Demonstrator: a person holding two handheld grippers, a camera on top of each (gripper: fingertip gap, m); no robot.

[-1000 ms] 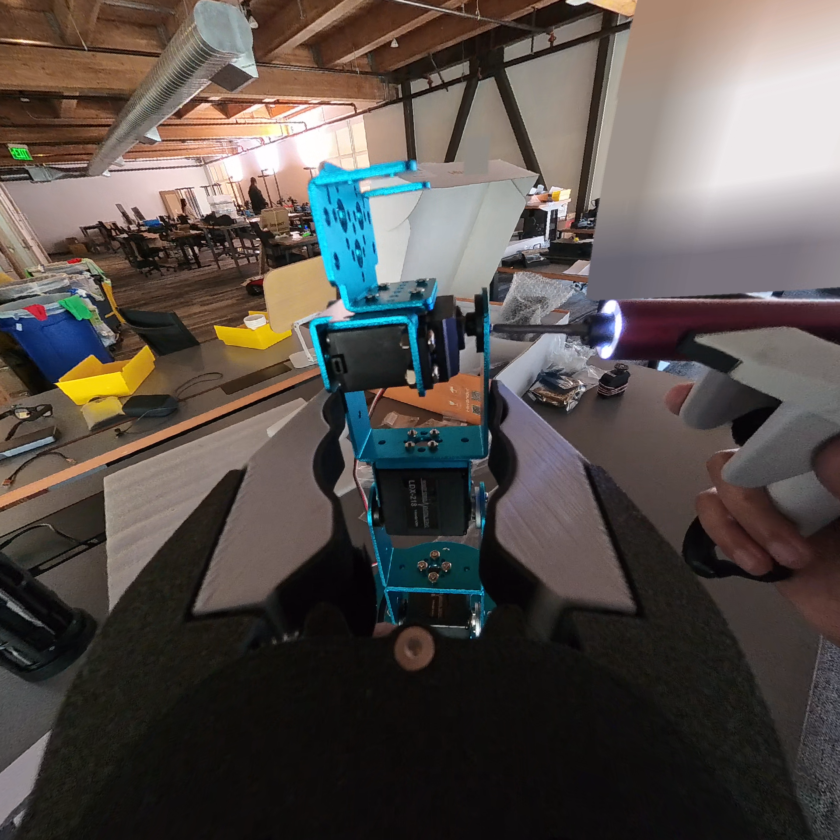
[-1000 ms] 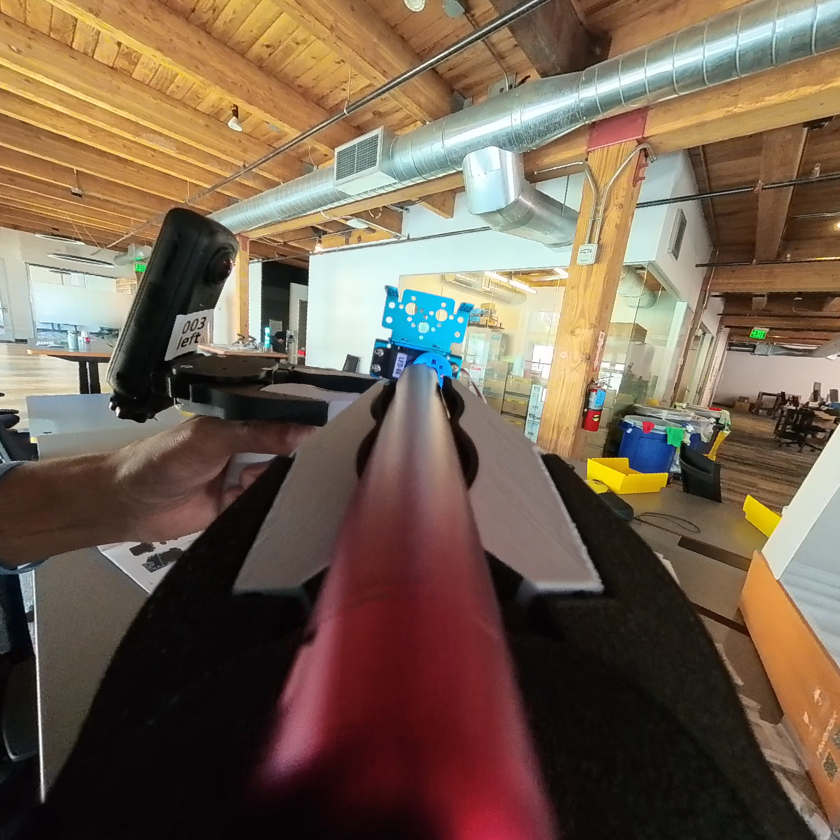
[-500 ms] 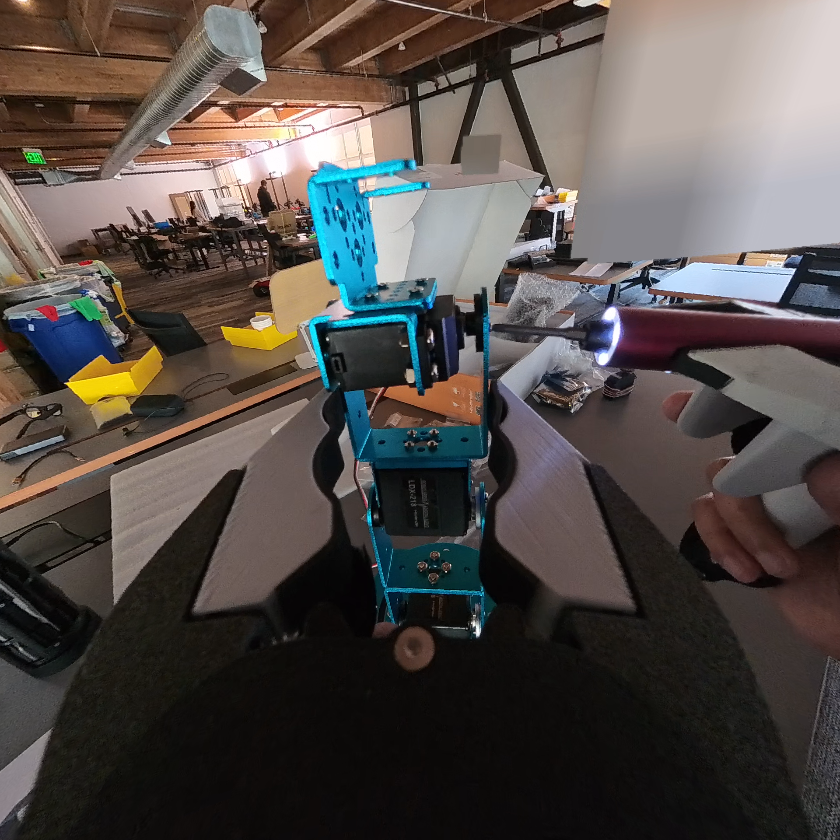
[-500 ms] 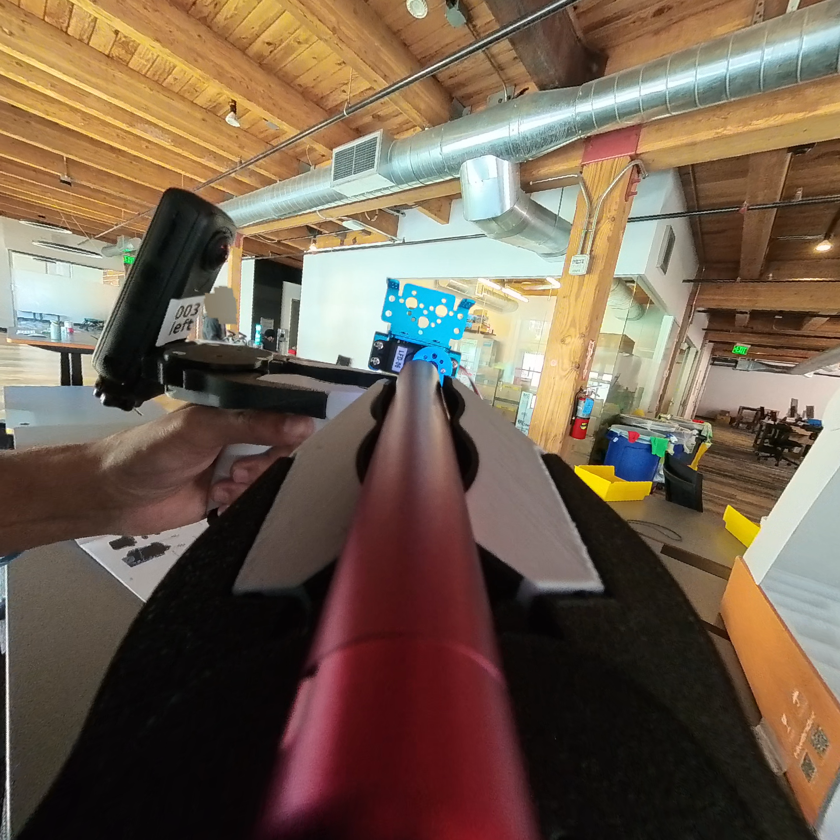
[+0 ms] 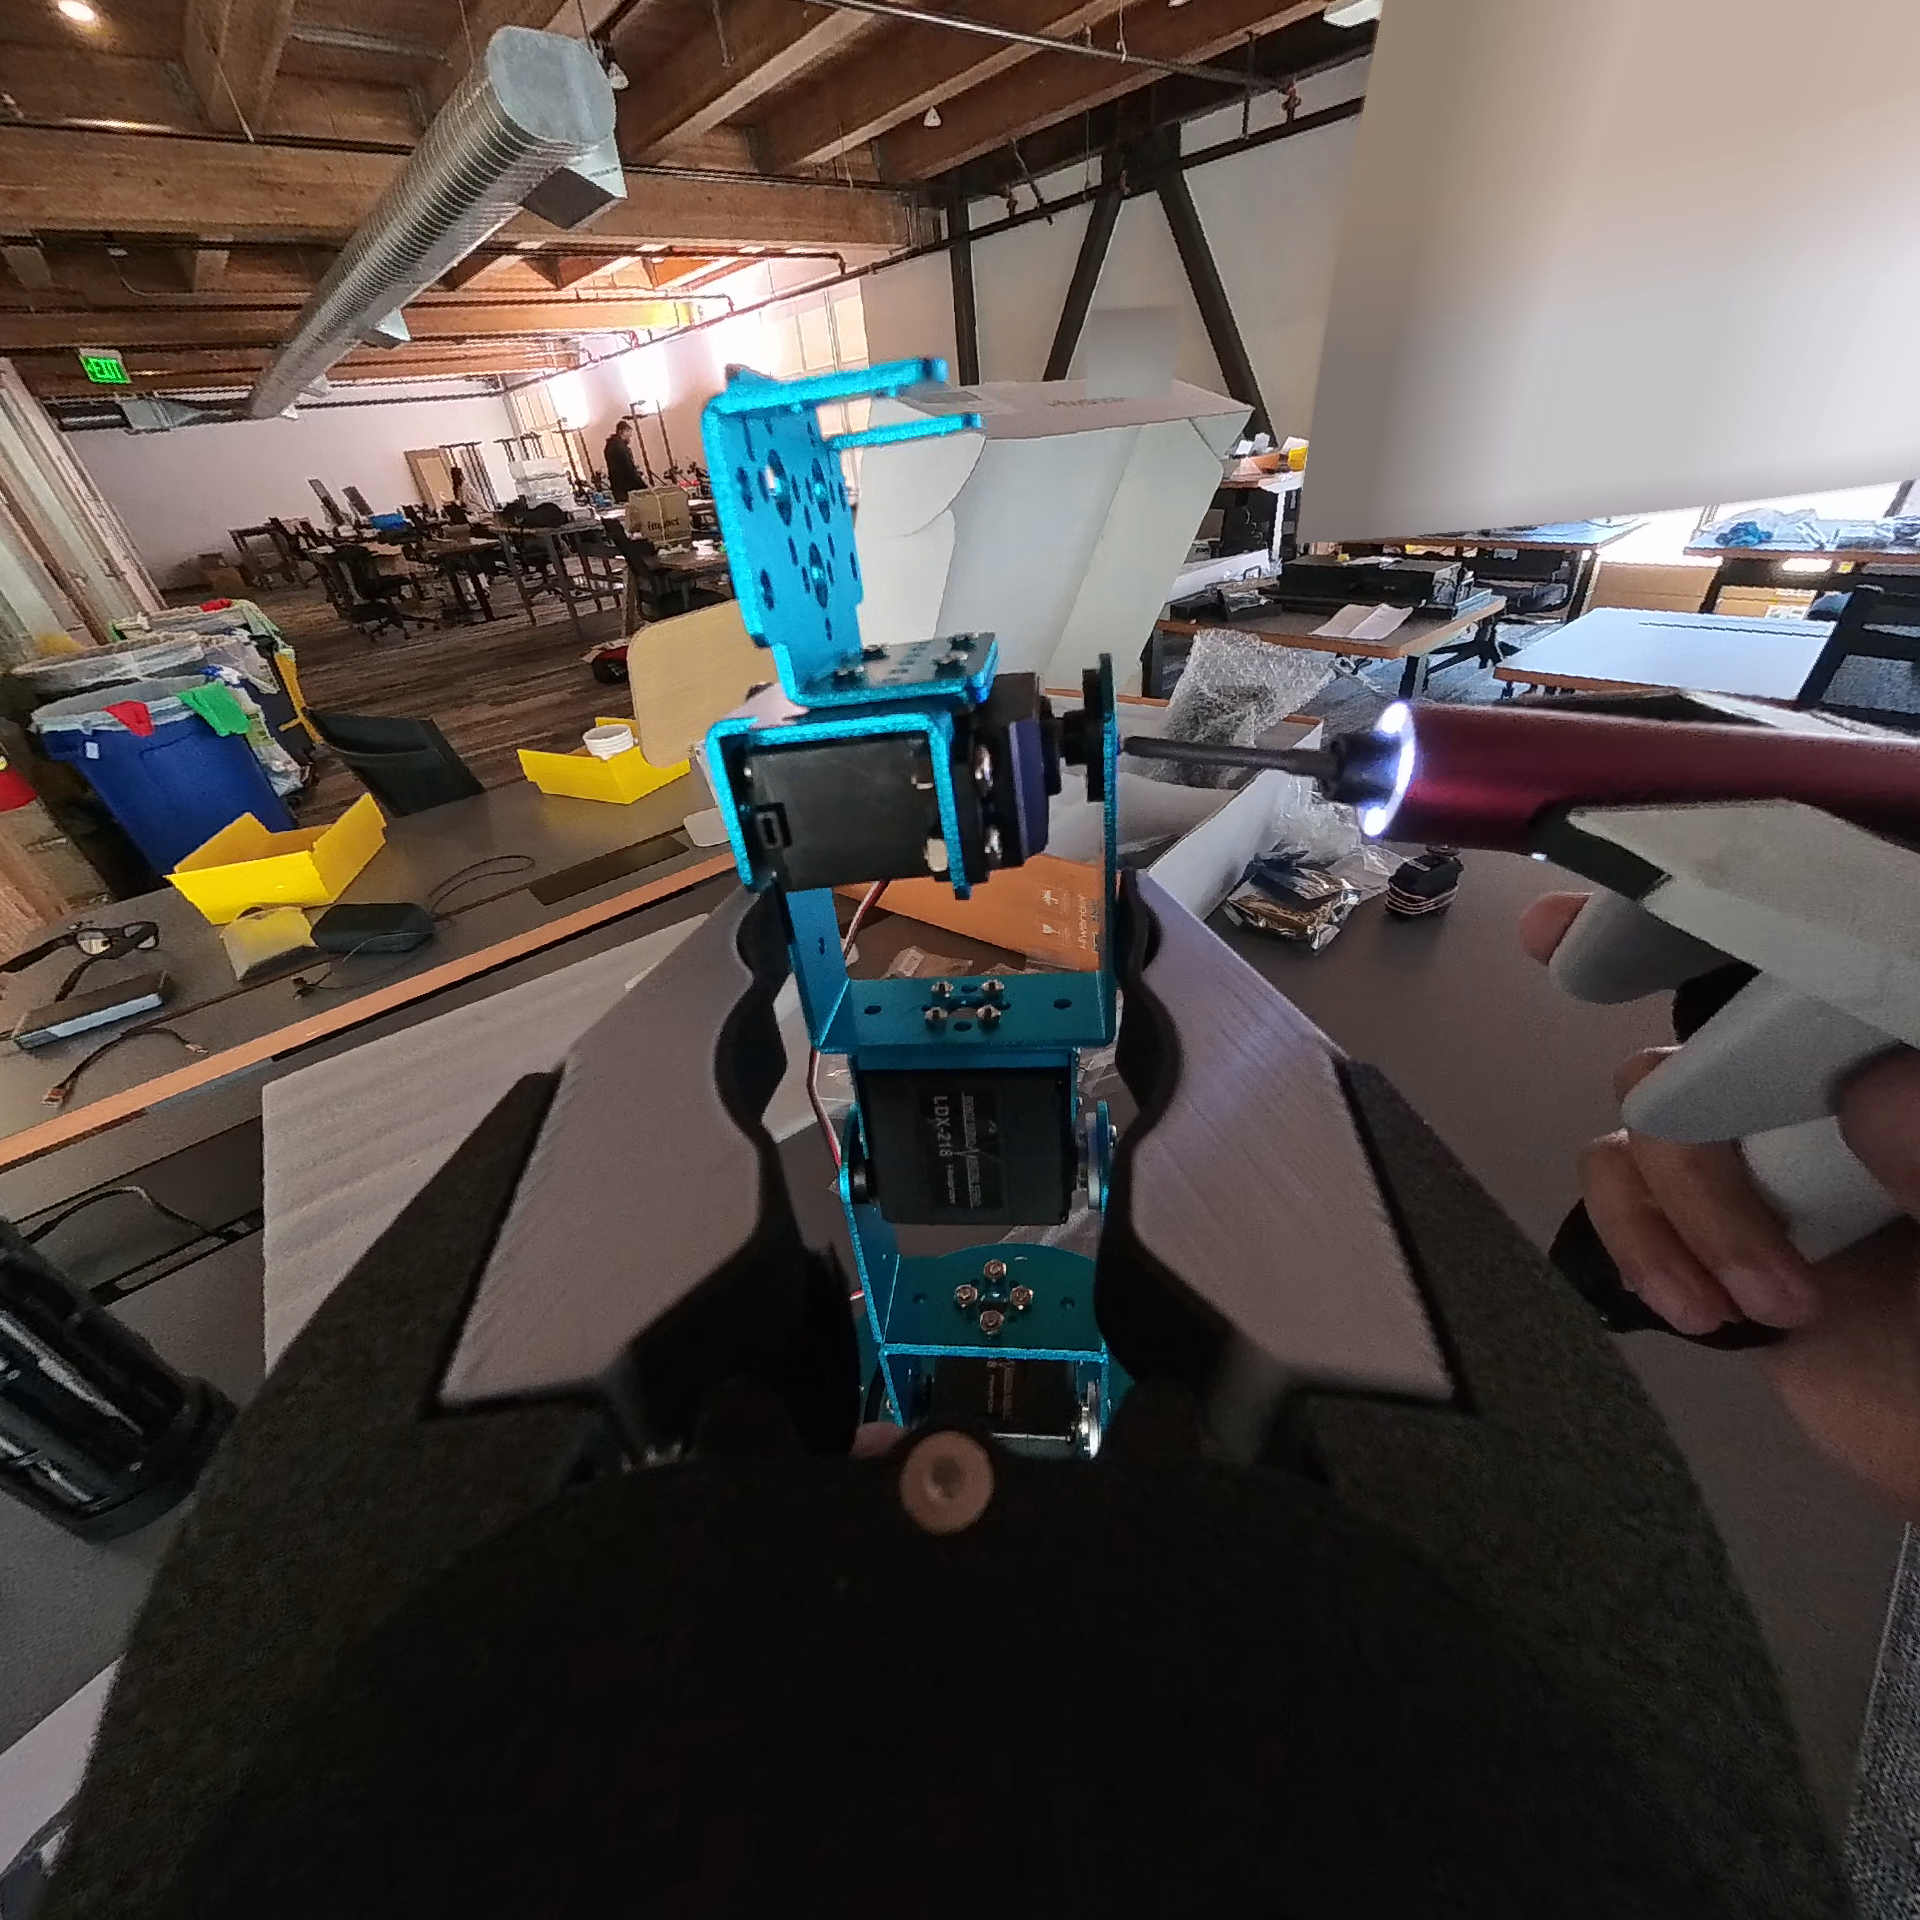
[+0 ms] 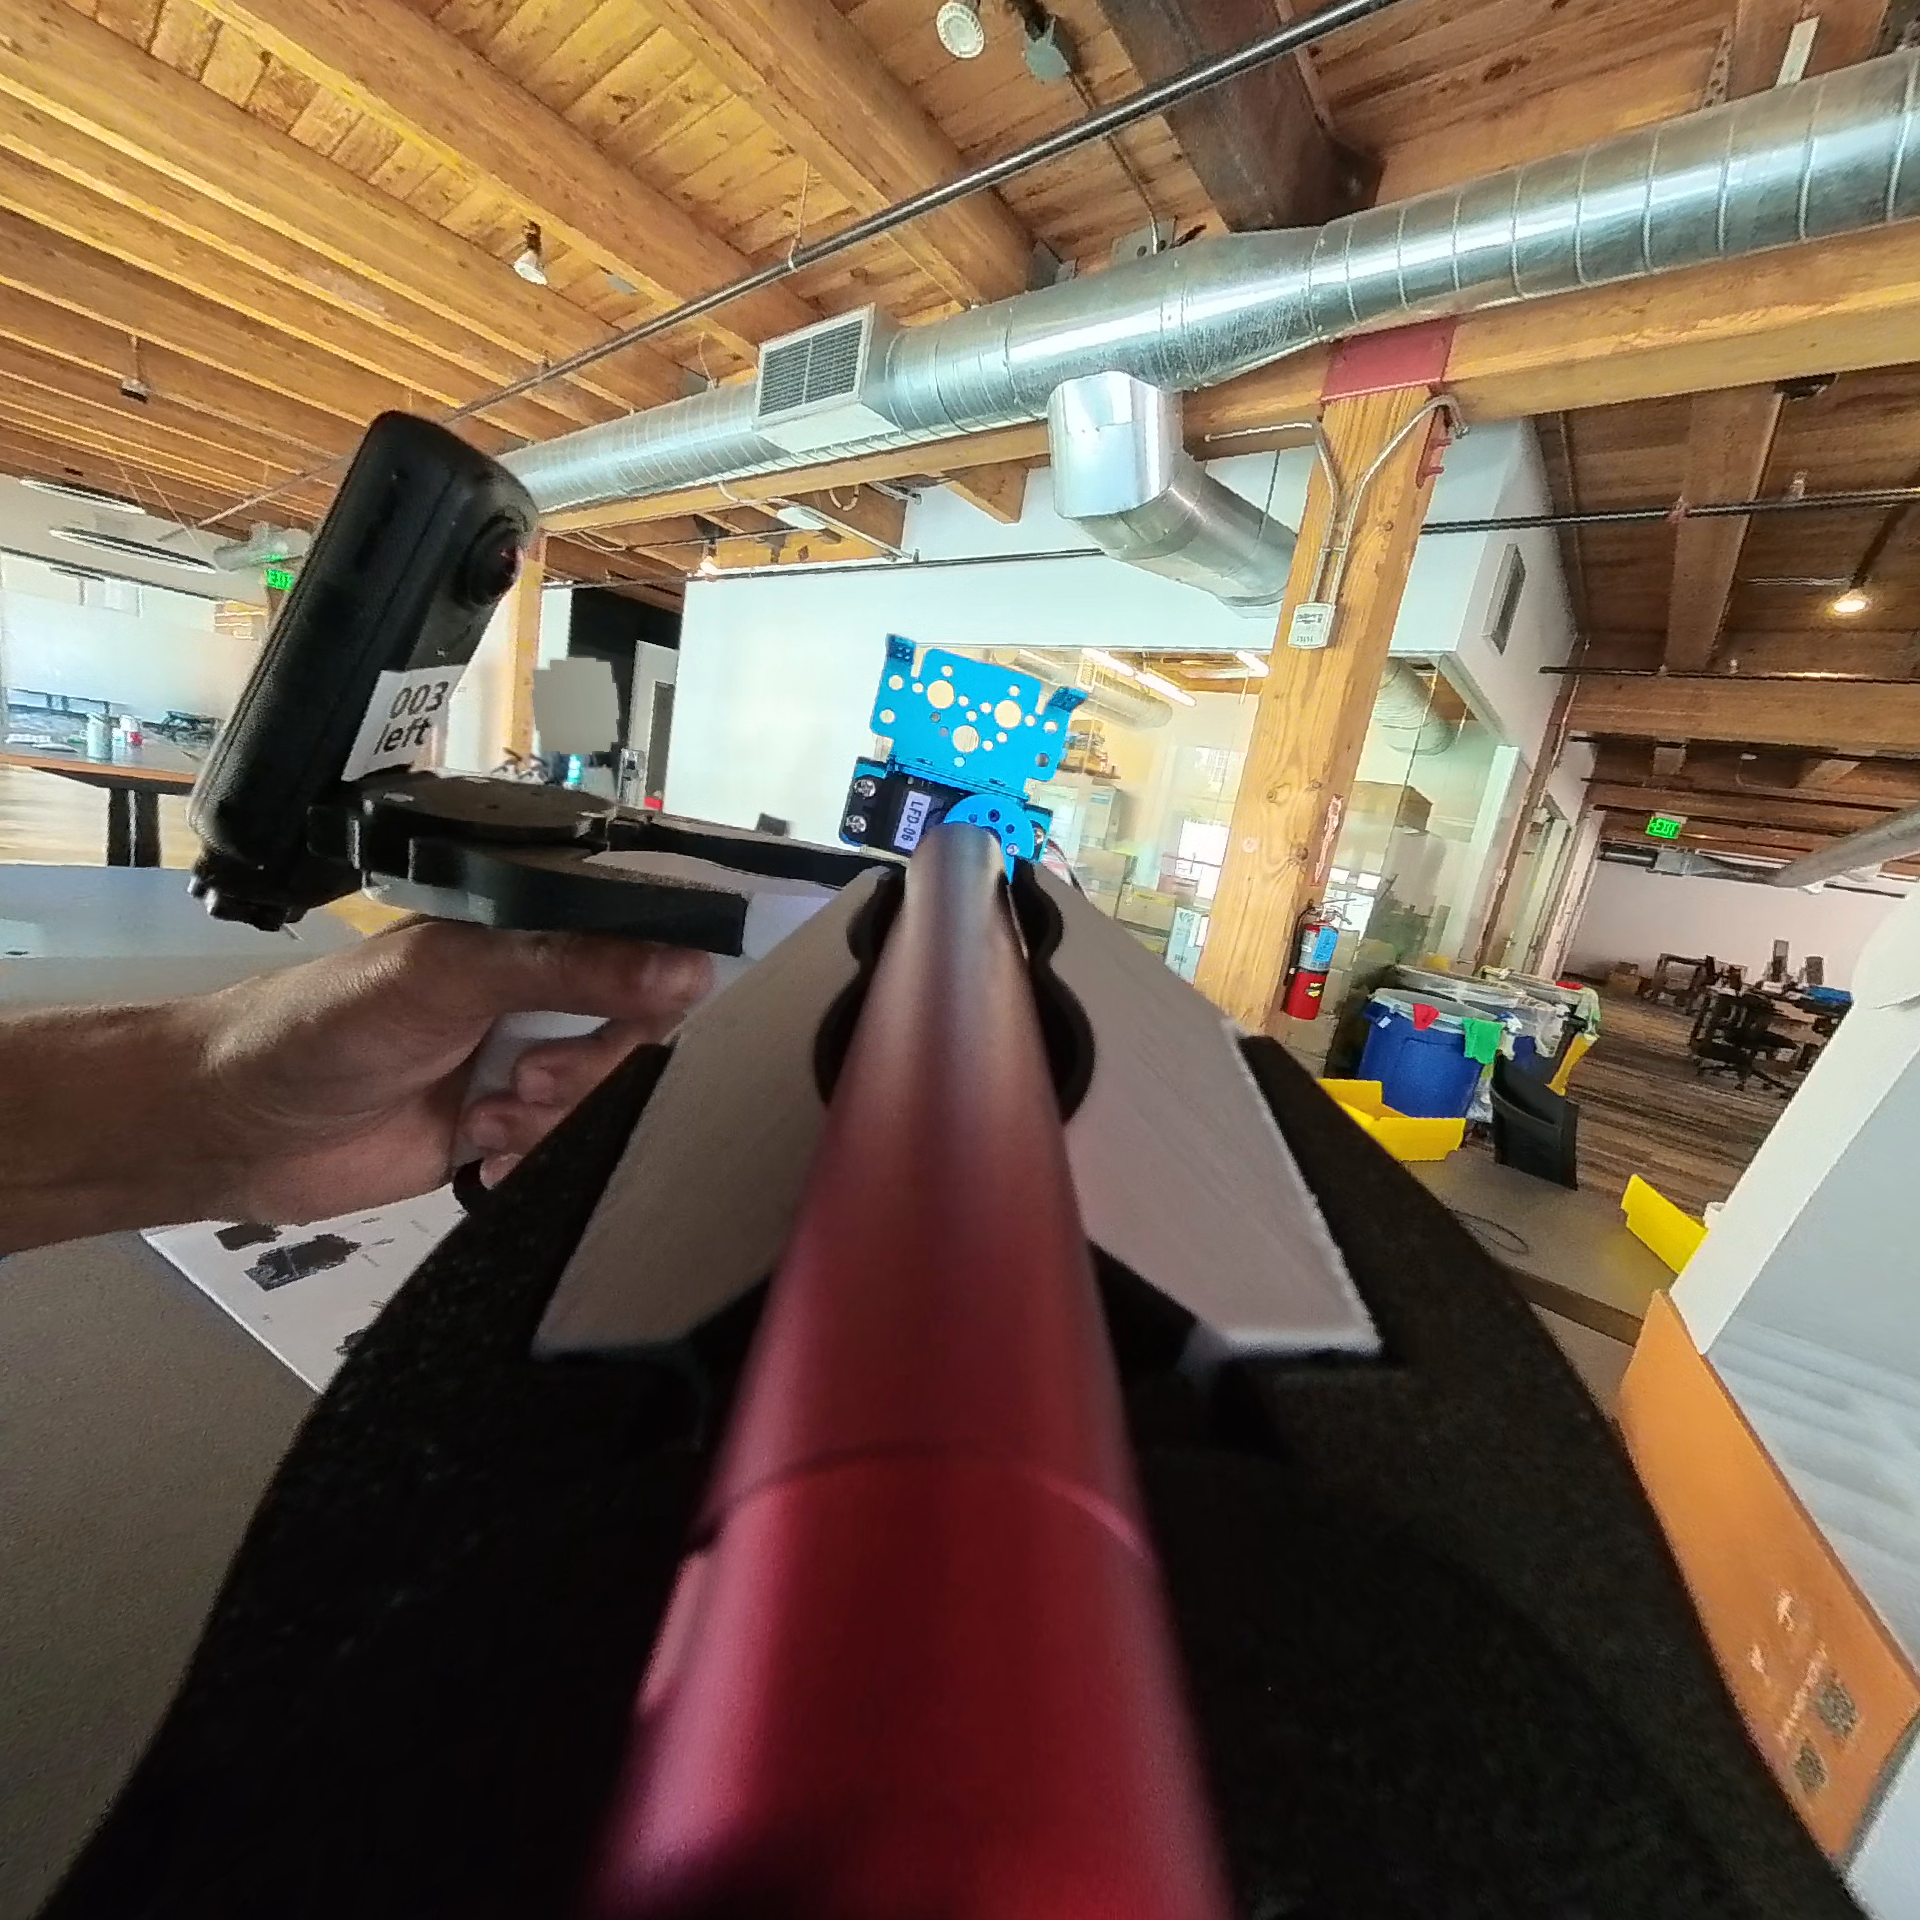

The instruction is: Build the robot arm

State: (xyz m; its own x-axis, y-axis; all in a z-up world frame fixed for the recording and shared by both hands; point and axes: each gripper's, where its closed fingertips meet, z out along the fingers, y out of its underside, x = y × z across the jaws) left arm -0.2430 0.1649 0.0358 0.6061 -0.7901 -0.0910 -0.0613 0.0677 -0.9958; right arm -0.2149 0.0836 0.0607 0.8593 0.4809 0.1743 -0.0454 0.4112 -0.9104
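Observation:
My left gripper (image 5: 945, 935) is shut on a blue metal bracket assembly (image 5: 966, 1013) with black servos (image 5: 831, 800) and holds it upright above the table. My right gripper (image 6: 951, 904) is shut on a red powered screwdriver (image 6: 935, 1351). In the left wrist view the screwdriver (image 5: 1621, 769) comes in from the right with its ring light on. Its dark bit (image 5: 1216, 750) meets the right side plate of the upper bracket, at the servo's hub. In the right wrist view the assembly (image 6: 961, 717) stands just past the screwdriver's tip, which hides the bit. A hand (image 6: 312, 1081) holds the left gripper's handle.
A white box (image 5: 1049, 520) stands behind the assembly. Yellow bins (image 5: 281, 862) and a blue barrel (image 5: 156, 769) are at the left. Parts bags and a loose servo (image 5: 1423, 883) lie on the grey table. An orange carton (image 6: 1756, 1558) is at the right, a printed sheet (image 6: 281, 1268) below the hand.
Both grippers keep their hold and the bit stays at the bracket's side. The background has shifted a little in both views.

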